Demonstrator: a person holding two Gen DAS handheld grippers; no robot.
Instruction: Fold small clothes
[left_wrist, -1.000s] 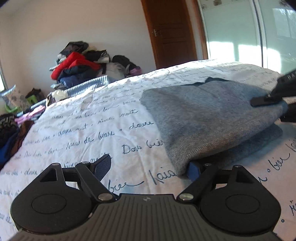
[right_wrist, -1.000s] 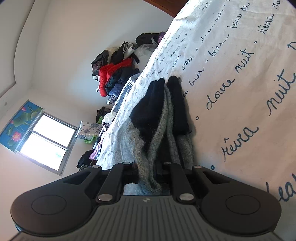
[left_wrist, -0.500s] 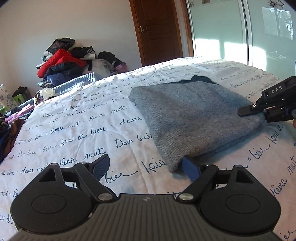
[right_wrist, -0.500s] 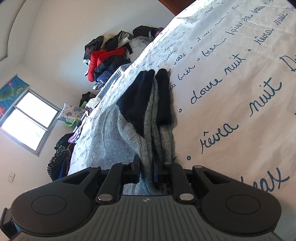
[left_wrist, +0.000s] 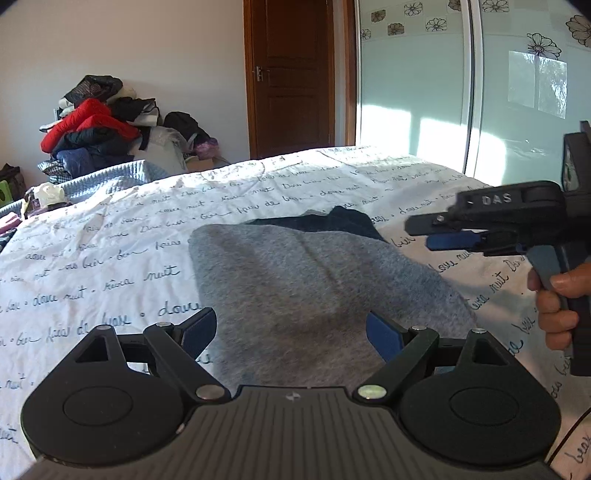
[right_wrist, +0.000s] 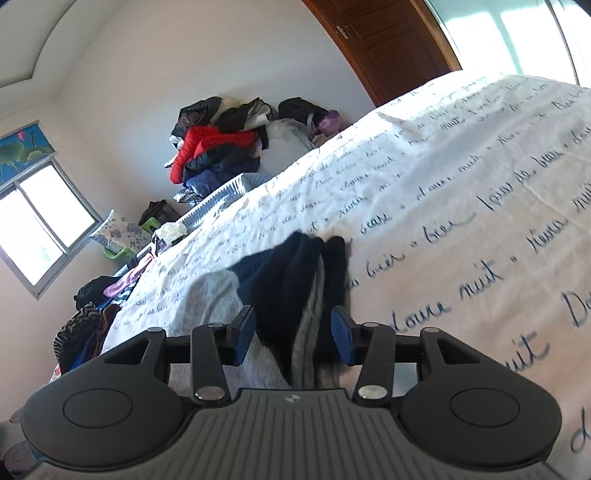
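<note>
A grey knit garment with dark navy trim (left_wrist: 314, 280) lies folded flat on the white bedsheet (left_wrist: 110, 266). My left gripper (left_wrist: 291, 332) is open and empty, raised over the garment's near edge. My right gripper (left_wrist: 421, 232) shows from the side in the left wrist view, lifted off the garment's right edge, jaws apart. In the right wrist view the right gripper (right_wrist: 293, 336) is open, its blue pads (right_wrist: 341, 334) either side of the garment's stacked edge (right_wrist: 295, 280) without touching it.
A pile of clothes with a red jacket (left_wrist: 88, 125) sits beyond the bed's far left. More clothes lie at the bed's left side (right_wrist: 92, 321). A wooden door (left_wrist: 291, 77) and mirrored wardrobe (left_wrist: 461, 88) stand behind the bed.
My right gripper has opened and let go of the garment's edge, then lifted away. My left gripper has risen and drawn back. The garment now lies flat on the bed.
</note>
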